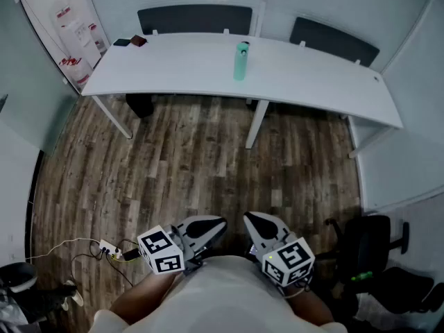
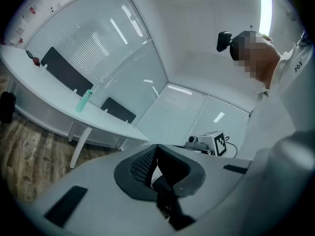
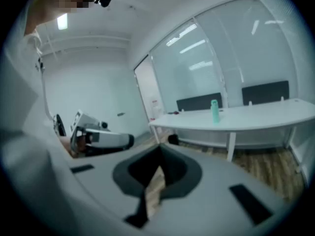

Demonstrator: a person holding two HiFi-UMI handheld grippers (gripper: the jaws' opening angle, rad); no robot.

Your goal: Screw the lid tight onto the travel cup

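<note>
A mint-green travel cup (image 1: 241, 60) with its lid on top stands upright on the long white table (image 1: 180, 68), far across the room from me. It shows small in the left gripper view (image 2: 83, 101) and in the right gripper view (image 3: 214, 111). Both grippers are held close to my body, well short of the table. My left gripper (image 1: 215, 224) (image 2: 156, 149) is shut with nothing in it. My right gripper (image 1: 253, 218) (image 3: 160, 149) is shut and empty too. Each gripper view shows the other gripper beside it.
Two dark chairs (image 1: 194, 18) stand behind the table. Small dark items (image 1: 130, 41) lie at its left end. A wide stretch of wood floor (image 1: 208, 165) lies between me and the table. A black office chair (image 1: 368, 248) is at my right, cables and a power strip (image 1: 107, 248) at my left.
</note>
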